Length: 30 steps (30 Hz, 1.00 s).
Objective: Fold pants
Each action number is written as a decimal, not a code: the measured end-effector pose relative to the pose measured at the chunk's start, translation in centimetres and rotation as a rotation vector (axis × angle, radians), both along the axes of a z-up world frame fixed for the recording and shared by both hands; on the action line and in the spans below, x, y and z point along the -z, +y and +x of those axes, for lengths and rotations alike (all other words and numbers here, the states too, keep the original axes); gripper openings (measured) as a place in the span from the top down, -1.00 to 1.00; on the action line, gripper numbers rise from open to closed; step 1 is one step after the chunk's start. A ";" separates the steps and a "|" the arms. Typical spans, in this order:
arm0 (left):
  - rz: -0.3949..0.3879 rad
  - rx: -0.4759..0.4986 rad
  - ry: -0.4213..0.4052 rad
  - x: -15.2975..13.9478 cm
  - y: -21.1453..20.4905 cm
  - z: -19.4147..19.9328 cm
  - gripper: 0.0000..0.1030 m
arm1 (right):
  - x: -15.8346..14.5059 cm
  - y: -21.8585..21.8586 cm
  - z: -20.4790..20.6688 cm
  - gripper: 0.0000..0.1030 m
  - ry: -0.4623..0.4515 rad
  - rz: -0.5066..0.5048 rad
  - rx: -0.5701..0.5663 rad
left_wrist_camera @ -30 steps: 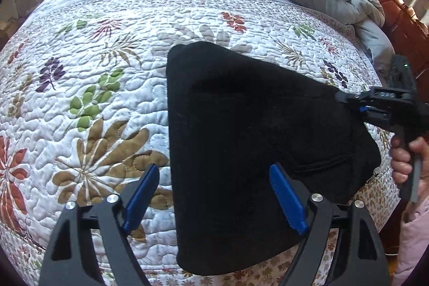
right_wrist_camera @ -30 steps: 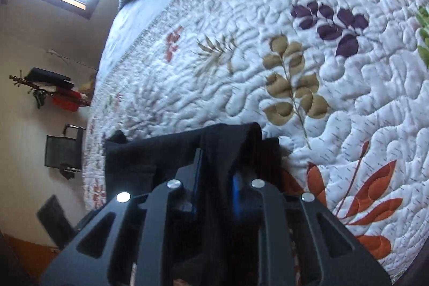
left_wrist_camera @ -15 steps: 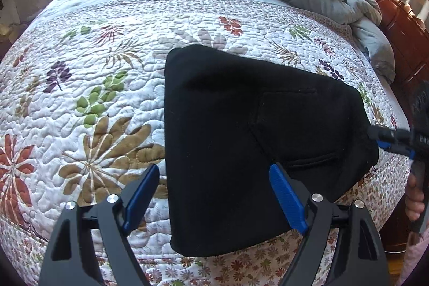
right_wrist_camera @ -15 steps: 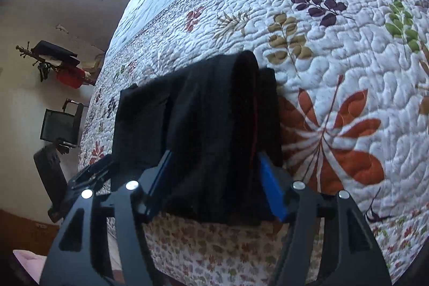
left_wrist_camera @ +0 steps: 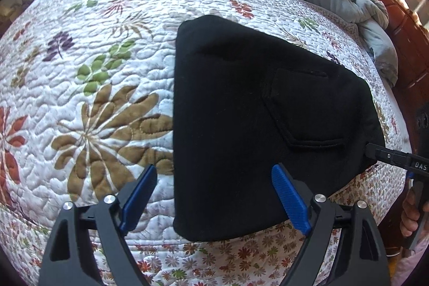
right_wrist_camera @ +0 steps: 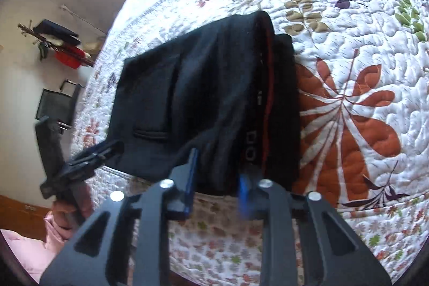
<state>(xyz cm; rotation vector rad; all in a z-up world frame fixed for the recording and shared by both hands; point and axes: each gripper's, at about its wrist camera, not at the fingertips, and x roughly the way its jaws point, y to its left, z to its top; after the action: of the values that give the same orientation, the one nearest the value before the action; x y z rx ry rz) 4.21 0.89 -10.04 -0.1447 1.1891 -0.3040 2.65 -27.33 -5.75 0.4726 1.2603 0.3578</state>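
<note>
Black pants [left_wrist_camera: 249, 125] folded compact on quilt [left_wrist_camera: 88, 87], near bed edge. Left tongs [left_wrist_camera: 214, 195] spread wide, empty. Right tongs [right_wrist_camera: 217, 178] part-open at waistband, gripping nothing. Risk: snagging cloth undoes fold, pants slide off.

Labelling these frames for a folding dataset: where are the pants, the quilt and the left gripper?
pants [left_wrist_camera: 241, 125]: left wrist view, flat top layer.
quilt [left_wrist_camera: 107, 98]: left wrist view, brown flower patch.
left gripper [left_wrist_camera: 214, 195]: left wrist view, between its open blue fingertips.
</note>
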 end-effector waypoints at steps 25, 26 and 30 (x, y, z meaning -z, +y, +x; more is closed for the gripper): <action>-0.464 -0.111 0.227 1.3 3.8 0.0 0.41 | 0.7 -2.9 -0.4 0.73 0.010 0.090 0.089; -0.469 -0.103 0.215 0.7 3.7 -0.4 0.42 | 0.3 -2.7 -0.4 0.73 -0.003 0.071 0.085; -0.422 -0.103 0.267 4.4 3.6 -1.0 0.35 | 2.2 -2.6 0.1 0.72 0.074 0.035 0.097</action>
<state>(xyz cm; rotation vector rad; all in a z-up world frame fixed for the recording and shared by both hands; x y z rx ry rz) 3.21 4.54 -14.49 -0.6286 1.3631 -0.4531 2.76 -29.96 -7.92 0.5791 1.2997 0.2824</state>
